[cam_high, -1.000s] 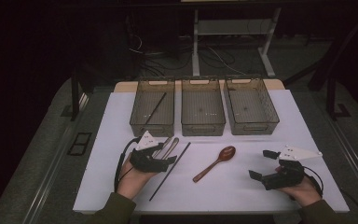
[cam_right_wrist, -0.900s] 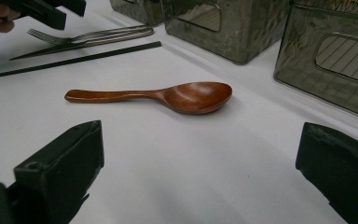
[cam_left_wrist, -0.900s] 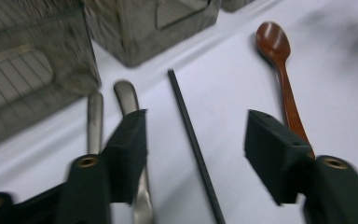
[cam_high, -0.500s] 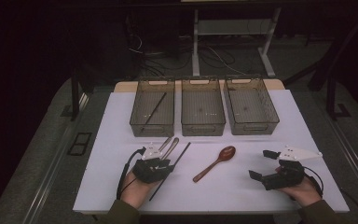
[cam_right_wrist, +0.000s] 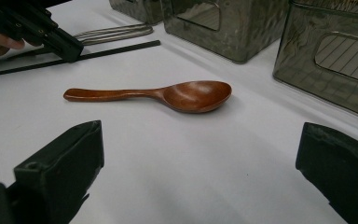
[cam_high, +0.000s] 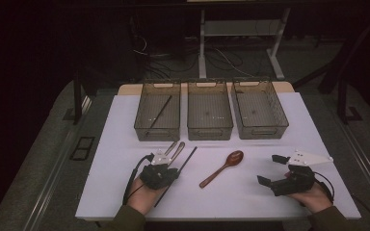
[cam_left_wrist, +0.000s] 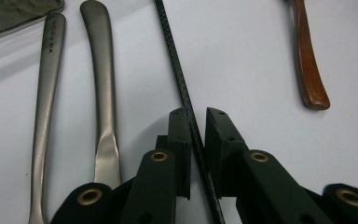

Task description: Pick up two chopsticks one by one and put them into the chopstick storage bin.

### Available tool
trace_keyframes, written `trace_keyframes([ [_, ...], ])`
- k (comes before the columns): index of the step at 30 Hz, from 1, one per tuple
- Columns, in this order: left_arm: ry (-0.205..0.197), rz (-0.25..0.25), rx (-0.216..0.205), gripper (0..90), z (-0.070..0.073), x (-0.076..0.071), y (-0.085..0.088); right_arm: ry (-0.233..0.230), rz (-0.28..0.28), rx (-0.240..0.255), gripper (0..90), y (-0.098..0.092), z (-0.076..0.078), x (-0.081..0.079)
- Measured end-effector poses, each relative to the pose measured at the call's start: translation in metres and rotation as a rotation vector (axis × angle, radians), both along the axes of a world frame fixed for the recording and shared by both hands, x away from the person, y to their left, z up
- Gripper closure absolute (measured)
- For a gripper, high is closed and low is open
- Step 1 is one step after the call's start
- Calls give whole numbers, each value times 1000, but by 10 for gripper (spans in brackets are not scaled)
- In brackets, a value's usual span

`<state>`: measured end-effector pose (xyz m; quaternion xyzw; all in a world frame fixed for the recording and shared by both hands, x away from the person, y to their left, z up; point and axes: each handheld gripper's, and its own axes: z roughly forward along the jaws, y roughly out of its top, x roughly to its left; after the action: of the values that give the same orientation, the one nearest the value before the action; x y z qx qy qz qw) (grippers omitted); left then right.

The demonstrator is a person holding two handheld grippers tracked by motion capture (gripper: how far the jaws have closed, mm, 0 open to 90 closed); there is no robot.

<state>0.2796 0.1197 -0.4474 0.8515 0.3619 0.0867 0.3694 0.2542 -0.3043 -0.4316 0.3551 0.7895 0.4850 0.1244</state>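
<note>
Left gripper [cam_left_wrist: 196, 126] pinching a thin black chopstick [cam_left_wrist: 179, 70] flat on the table [cam_left_wrist: 251, 60] — jaws just closed in on it.
Held at the pad tips, the slim stick could roll or swing free on lifting — its long end runs ahead of the jaws, close beside two metal handles [cam_left_wrist: 98, 79] on their left. Right gripper [cam_right_wrist: 200, 177] rests spread wide, wooden spoon [cam_right_wrist: 168, 95] just ahead.

Matt woven-textured black chopstick [cam_left_wrist: 182, 84], brushed metal handles [cam_left_wrist: 103, 74], glossy wooden spoon [cam_right_wrist: 168, 94].
</note>
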Motion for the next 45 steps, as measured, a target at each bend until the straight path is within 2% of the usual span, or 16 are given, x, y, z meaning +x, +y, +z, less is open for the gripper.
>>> trace_keyframes([
  [2, -4, 0, 9, 826, 0, 0, 0, -2, 0, 0, 3, 0, 0, 0],
  [5, 4, 8, -2, 829, 0, 0, 0, -1, 1, 0, 3, 0, 0, 0],
  [13, 15, 3, 4, 848, 1, 1, -1, -6, 0, -2, 3, 0, 0, 0],
  [18, 12, -18, 14, 853, 2, 0, -4, -1, 0, 0, 3, 0, 0, 0],
  [26, 7, -18, 9, 857, 4, 0, -2, -5, 3, -3, 3, 0, 0, 0],
  [30, 9, -23, 1, 857, 4, 1, -2, -5, 5, -5, 3, 0, 0, 0],
  [37, -18, -22, -32, 857, 11, -1, 1, 0, 1, -2, 3, 0, 0, 0],
  [45, -25, -26, -62, 857, 16, 0, 4, -5, 3, -3, 3, 0, 0, 0],
])
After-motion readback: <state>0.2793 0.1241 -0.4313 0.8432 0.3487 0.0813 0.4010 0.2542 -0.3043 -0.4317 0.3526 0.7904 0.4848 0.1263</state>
